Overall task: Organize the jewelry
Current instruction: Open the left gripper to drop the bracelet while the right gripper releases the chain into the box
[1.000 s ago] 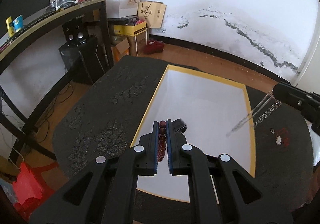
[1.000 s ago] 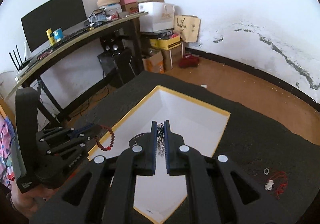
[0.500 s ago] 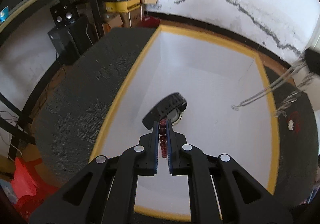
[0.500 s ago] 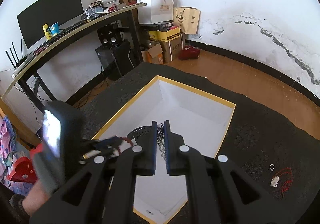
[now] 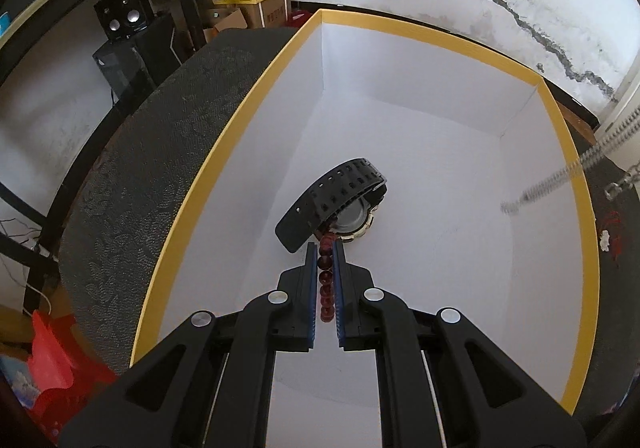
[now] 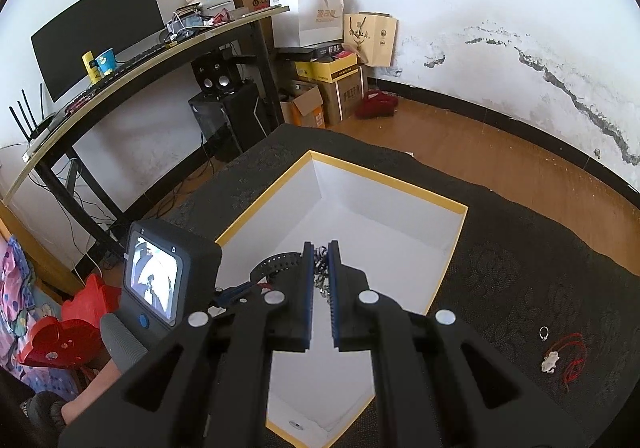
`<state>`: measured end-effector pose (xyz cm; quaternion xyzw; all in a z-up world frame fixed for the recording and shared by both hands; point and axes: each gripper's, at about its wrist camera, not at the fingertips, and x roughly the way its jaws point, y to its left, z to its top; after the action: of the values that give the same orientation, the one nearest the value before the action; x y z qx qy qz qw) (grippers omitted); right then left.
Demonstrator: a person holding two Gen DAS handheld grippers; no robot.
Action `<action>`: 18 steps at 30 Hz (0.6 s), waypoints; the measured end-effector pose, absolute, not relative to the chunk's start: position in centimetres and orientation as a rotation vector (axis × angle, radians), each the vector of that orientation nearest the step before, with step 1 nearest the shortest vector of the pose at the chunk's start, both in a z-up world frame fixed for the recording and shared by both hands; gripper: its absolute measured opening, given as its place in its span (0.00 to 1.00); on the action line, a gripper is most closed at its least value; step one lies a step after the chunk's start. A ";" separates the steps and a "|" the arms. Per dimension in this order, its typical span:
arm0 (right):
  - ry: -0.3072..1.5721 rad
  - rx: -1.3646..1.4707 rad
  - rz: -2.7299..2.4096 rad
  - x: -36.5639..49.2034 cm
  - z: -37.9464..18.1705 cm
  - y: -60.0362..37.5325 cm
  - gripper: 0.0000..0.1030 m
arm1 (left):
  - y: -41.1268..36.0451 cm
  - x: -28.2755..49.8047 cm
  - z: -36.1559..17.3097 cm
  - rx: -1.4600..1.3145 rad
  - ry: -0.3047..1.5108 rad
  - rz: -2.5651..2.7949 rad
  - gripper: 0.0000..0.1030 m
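Note:
A white box with a yellow rim (image 5: 256, 99) sits on the dark patterned table; it shows from further off in the right wrist view (image 6: 452, 244). Inside lies a black watch (image 5: 332, 203). My left gripper (image 5: 325, 248) is low inside the box, just short of the watch, shut on a string of dark red beads (image 5: 325, 280). My right gripper (image 6: 320, 248) hovers over the box's near side, shut on a silver chain (image 6: 322, 280). The chain's loose ends (image 5: 560, 179) hang at the right of the left wrist view.
A small ring (image 6: 543, 332), a white charm (image 6: 551, 360) and a red cord (image 6: 574, 360) lie on the table right of the box. The left tool's screen (image 6: 154, 280) and a gloved hand sit left of the box. A desk (image 6: 140, 59) and cardboard boxes stand behind.
My left gripper has dropped down into the box with the red beads and now sits close to the watch. The right gripper has stayed put with the chain.

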<state>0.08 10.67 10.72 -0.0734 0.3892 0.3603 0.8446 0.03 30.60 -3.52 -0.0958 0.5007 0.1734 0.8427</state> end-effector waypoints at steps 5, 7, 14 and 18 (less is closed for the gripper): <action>0.827 -0.155 0.753 0.2 10.5 10.7 0.07 | 30.8 0.1 -3.1 -0.229 1.078 0.380 0.71; 0.834 -0.154 0.750 0.4 10.2 10.7 0.07 | 30.5 -0.3 -2.3 -0.238 1.027 0.377 0.95; 0.869 -0.153 0.723 1.6 8.7 11.3 0.07 | 29.2 -1.1 -1.3 -0.218 1.009 0.328 0.95; 0.894 -0.159 0.711 2.3 7.5 11.6 0.07 | 29.2 -1.7 -0.8 -0.204 0.995 0.340 0.95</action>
<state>2.34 11.64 7.49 -0.0751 0.4225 0.3361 0.8384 -1.69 29.20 -0.80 -0.0973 0.4742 0.1621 0.8599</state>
